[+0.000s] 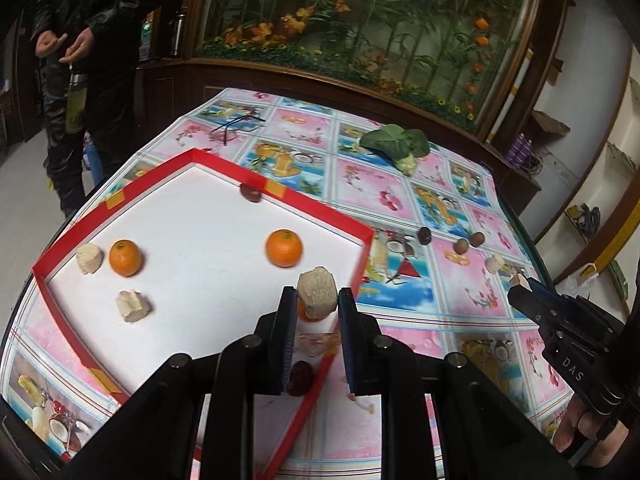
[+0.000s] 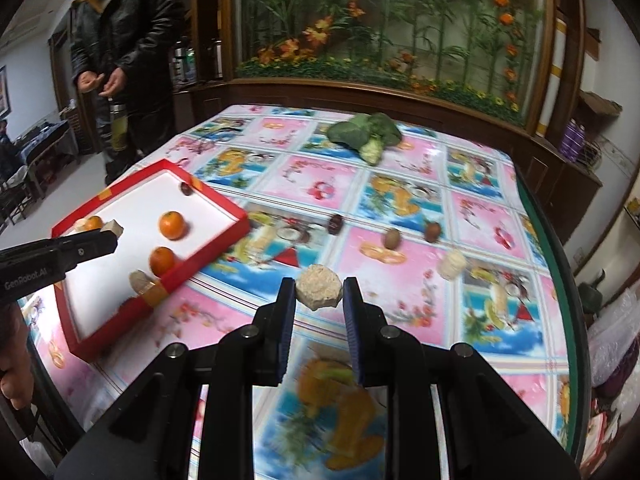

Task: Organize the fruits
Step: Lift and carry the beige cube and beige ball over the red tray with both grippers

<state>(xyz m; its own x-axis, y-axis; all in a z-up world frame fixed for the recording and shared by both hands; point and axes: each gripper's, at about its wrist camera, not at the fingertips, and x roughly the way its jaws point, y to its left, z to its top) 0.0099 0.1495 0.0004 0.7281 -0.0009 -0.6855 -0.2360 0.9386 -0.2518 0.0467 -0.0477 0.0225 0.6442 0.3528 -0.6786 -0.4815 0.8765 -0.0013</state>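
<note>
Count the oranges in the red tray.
3. Left orange sits beside a pale chunk; middle orange is mid-tray; third orange is by the tray's wall, nearly hidden in the left view. None seems hidden.

The table, under a fruit-print cloth, carries a red tray, a leafy vegetable and scattered small fruits.

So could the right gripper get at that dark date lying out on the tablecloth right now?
Probably not yet. The right gripper is already shut on a pale chunk, so its jaws are full. The path to the date looks clear across the tablecloth.
</note>
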